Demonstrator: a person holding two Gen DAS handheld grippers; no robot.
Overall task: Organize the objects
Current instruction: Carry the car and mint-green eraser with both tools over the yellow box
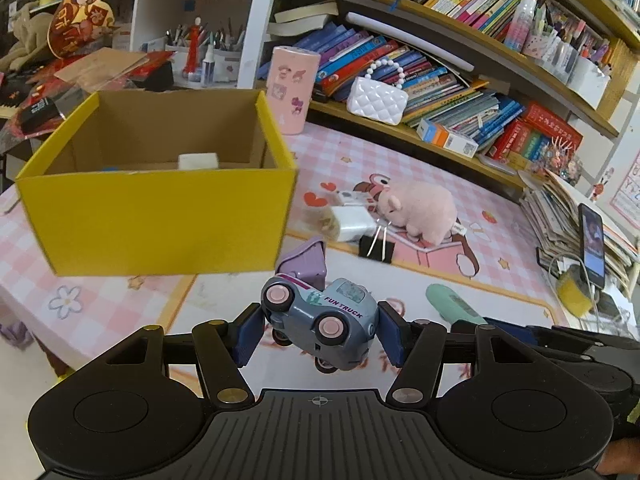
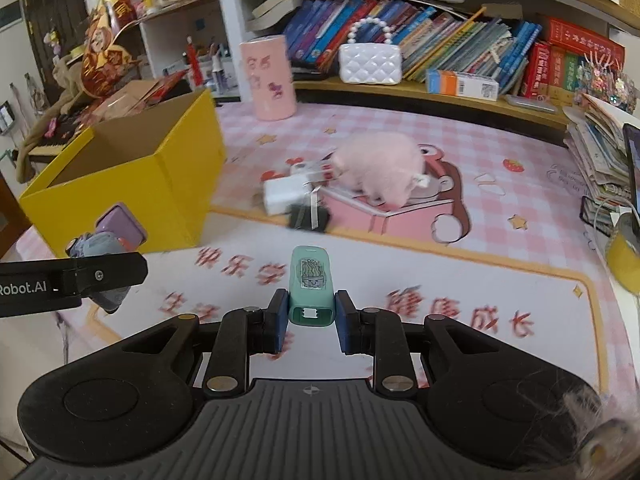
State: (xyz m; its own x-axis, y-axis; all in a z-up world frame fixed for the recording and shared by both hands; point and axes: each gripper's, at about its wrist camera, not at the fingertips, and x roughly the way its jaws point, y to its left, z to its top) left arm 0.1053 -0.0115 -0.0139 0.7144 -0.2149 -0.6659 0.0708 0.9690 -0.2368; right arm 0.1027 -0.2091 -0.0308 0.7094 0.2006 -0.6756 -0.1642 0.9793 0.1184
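Left tongs (image 1: 320, 332) are gripping the toy truck (image 1: 320, 320), right tongs (image 2: 311, 316) are clamping the mint case (image 2: 311, 288); yellow box (image 1: 160, 216) is holding little, and the plush pig (image 1: 416, 208), charger (image 1: 352, 222) and binder clip (image 1: 376, 248) are waiting on the desk (image 1: 500, 280).

Books (image 1: 420, 68) crowd the shelf (image 1: 400, 128) behind the bench (image 2: 520, 168), where a white quilted purse (image 2: 370, 62) stands. A phone (image 1: 591, 240) leans against stacked papers (image 1: 560, 216).

Tilted grey toy truck (image 1: 320, 320), mint case (image 2: 311, 286), perhaps lifted.

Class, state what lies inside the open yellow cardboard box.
Inside the yellow cardboard box, a white block and a sliver of something blue show; the front wall covers the rest of the floor.
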